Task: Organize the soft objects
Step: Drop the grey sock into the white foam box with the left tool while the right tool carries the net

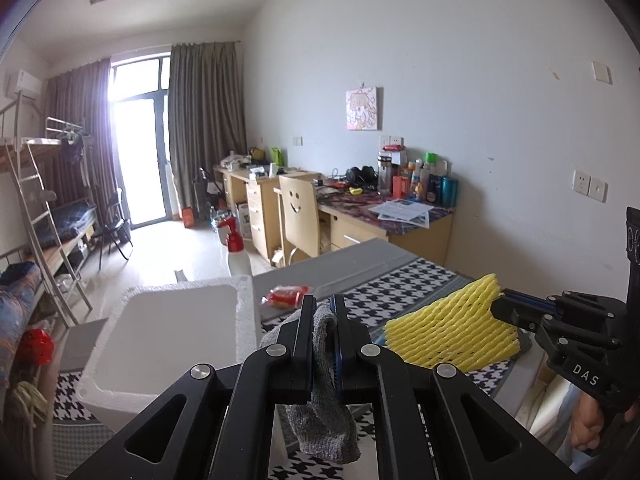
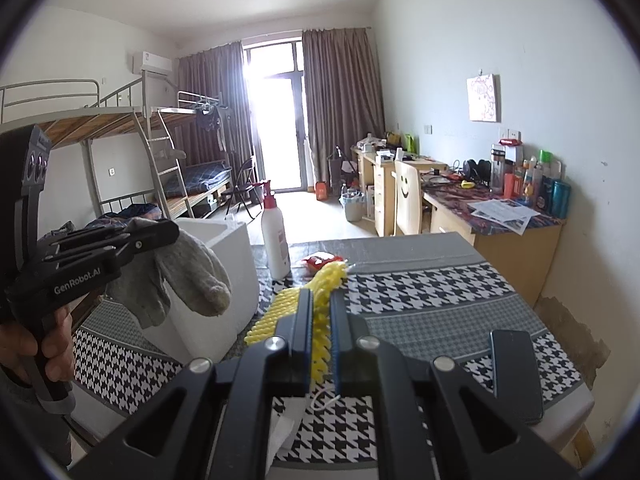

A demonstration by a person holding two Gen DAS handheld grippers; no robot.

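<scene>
The table point(image 2: 460, 304), covered in a black-and-white houndstooth cloth, filled the foreground of both views. On its left end stood a white foam box point(image 1: 172, 336), open at the top; what showed of its inside was bare white. Beside the box rose a white pump bottle point(image 2: 275, 240) with a red top, and just beyond it lay a small red packet point(image 2: 320, 261). A dark phone point(image 2: 516, 376) rested flat near the table's right edge.

The left gripper point(image 1: 322, 308) was pressed together on a grey sock point(image 1: 324, 400), which hung limp and knitted below the fingers, held up beside the box. The right gripper point(image 2: 322, 304) was pinched on a yellow foam net point(image 1: 452, 328), a ribbed, mesh-like sleeve that fanned out flat above the cloth, clear of the table in the left wrist view. A hand point(image 2: 48, 344) gripped the left gripper's handle.
</scene>
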